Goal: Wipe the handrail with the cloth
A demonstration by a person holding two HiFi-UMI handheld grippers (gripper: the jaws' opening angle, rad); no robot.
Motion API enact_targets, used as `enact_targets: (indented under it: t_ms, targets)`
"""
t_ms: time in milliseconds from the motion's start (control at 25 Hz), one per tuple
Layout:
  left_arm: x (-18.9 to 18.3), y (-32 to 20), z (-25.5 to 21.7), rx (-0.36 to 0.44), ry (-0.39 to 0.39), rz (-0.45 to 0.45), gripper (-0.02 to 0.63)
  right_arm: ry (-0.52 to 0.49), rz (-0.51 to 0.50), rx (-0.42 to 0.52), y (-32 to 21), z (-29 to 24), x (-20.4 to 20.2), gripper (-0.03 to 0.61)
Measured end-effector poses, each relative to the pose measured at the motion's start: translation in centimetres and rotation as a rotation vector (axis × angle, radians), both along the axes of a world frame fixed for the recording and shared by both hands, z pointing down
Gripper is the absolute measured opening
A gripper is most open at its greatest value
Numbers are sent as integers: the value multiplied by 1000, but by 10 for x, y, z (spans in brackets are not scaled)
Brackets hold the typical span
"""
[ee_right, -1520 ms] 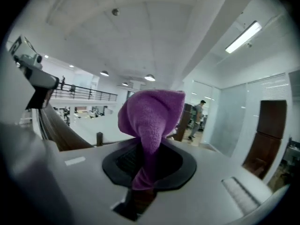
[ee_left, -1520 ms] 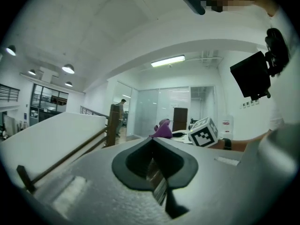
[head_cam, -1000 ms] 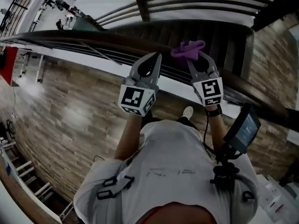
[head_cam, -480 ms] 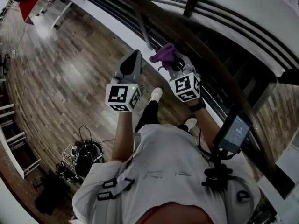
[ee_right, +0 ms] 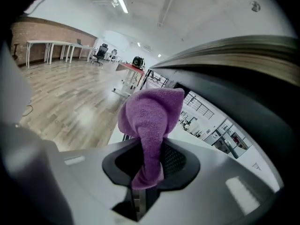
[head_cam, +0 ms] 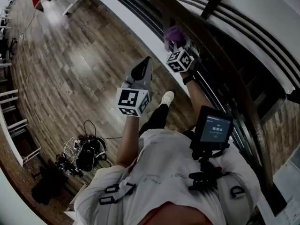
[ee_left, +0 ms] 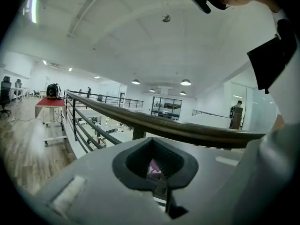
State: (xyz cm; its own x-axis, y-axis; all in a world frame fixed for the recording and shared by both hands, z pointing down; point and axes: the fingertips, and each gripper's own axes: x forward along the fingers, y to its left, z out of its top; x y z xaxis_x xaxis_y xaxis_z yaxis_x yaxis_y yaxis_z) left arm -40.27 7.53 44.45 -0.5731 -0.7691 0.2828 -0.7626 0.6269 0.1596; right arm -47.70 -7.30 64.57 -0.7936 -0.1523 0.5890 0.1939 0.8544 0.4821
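The dark wooden handrail [head_cam: 220,60] runs diagonally from top centre to lower right in the head view. My right gripper [head_cam: 176,45] is shut on a purple cloth [head_cam: 173,33] and holds it against or just beside the rail's near side; contact is unclear. In the right gripper view the cloth [ee_right: 152,116] stands bunched up out of the right gripper [ee_right: 150,168], with the handrail [ee_right: 243,55] close at the upper right. My left gripper [head_cam: 143,67] hangs shut and empty over the floor, left of the rail. The left gripper [ee_left: 153,163] faces the handrail [ee_left: 187,132] from below.
Black horizontal bars [head_cam: 140,8] and a post [head_cam: 213,1] run under the rail. A small screen [head_cam: 213,128] is mounted at the person's chest. Cables and a dark bag [head_cam: 84,153] lie on the wooden floor [head_cam: 70,69]. A red table [ee_left: 49,102] stands far off.
The head has turned, so the rail now runs diagonally. My right gripper has reached forward along the rail with the cloth. My left gripper has dropped back toward the body.
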Motion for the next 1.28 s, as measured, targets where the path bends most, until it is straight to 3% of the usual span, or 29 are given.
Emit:
enact_targets:
  t_ms: [280, 560, 880, 1280]
  targets:
    - [9, 1, 17, -25, 41, 29, 0, 177, -70, 132, -6, 55, -53, 69]
    - [4, 6, 25, -12, 67, 28, 0, 163, -121, 176, 2, 70, -50, 81]
    - [13, -28, 20, -9, 61, 100, 0, 181, -69, 159, -19, 72, -4, 84]
    - [55, -56, 23, -11, 67, 184, 0, 168, -36, 148, -30, 69, 66, 100]
